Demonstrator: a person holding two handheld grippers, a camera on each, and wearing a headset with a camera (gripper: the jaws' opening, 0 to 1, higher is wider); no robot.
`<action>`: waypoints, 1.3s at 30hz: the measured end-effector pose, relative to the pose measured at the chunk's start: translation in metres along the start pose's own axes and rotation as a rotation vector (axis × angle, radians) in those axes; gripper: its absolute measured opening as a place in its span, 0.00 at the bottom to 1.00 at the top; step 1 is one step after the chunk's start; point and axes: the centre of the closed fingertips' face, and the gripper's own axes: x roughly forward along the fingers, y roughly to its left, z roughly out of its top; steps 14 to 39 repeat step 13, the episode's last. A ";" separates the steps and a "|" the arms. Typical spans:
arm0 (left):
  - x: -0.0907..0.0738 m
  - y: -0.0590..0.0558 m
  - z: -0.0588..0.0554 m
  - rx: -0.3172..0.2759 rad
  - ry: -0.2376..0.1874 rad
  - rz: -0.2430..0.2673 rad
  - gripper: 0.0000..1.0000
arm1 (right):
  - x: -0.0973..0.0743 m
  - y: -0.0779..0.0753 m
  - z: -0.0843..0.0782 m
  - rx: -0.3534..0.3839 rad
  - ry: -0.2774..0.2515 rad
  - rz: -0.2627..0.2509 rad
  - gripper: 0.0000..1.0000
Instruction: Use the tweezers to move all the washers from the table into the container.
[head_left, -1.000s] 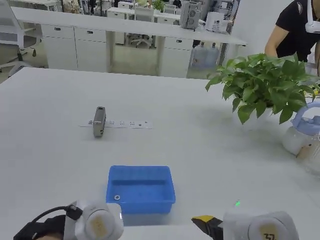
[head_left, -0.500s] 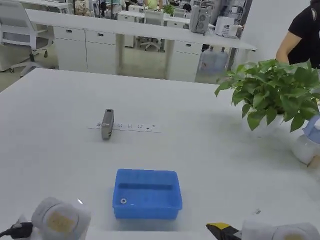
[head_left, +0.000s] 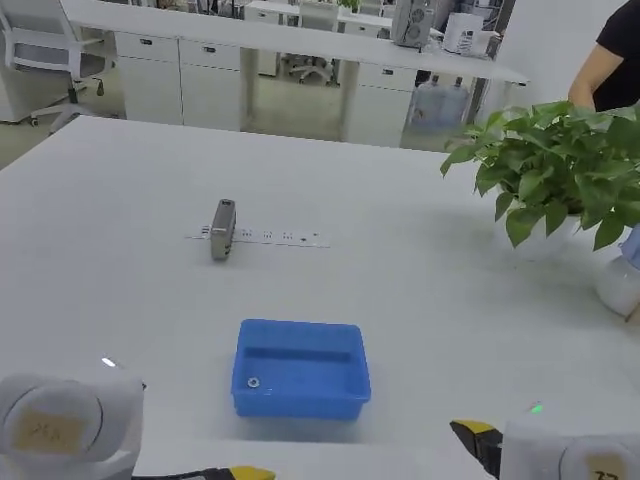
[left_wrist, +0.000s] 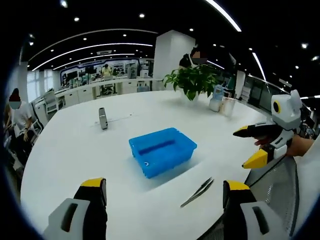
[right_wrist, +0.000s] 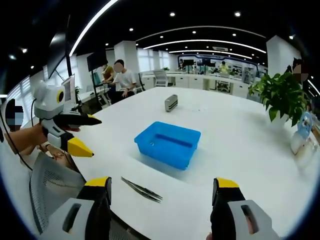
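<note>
A blue container (head_left: 302, 367) sits on the white table near its front edge, with one small washer (head_left: 253, 382) on its floor; the washer (left_wrist: 146, 163) also shows in the left gripper view. The tweezers (left_wrist: 198, 191) lie flat on the table between the container and the edge, and appear as tweezers (right_wrist: 142, 190) in the right gripper view. My left gripper (left_wrist: 164, 185) is open and holds nothing, short of the tweezers. My right gripper (right_wrist: 162, 183) is likewise open, hovering at the table edge. Each sees the other: right gripper (left_wrist: 250, 146), left gripper (right_wrist: 89, 135).
A white power strip with a grey adapter (head_left: 223, 228) lies mid-table. A potted plant (head_left: 560, 170) and a jug (head_left: 622, 285) stand at the right. A person (head_left: 612, 60) stands behind the plant. A mesh chair back (right_wrist: 55, 185) is close to the front edge.
The head view has shifted. My left gripper has drifted left, away from the container. The right gripper has edged slightly right. Both stay open.
</note>
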 end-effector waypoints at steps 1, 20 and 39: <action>-0.001 0.000 0.001 0.004 -0.004 0.002 0.99 | 0.000 -0.001 -0.001 0.004 0.000 -0.005 0.86; -0.006 -0.003 0.000 0.024 -0.004 0.021 0.99 | 0.002 -0.005 0.006 0.077 -0.076 -0.025 0.99; -0.006 -0.003 0.000 0.024 -0.004 0.021 0.99 | 0.002 -0.005 0.006 0.077 -0.076 -0.025 0.99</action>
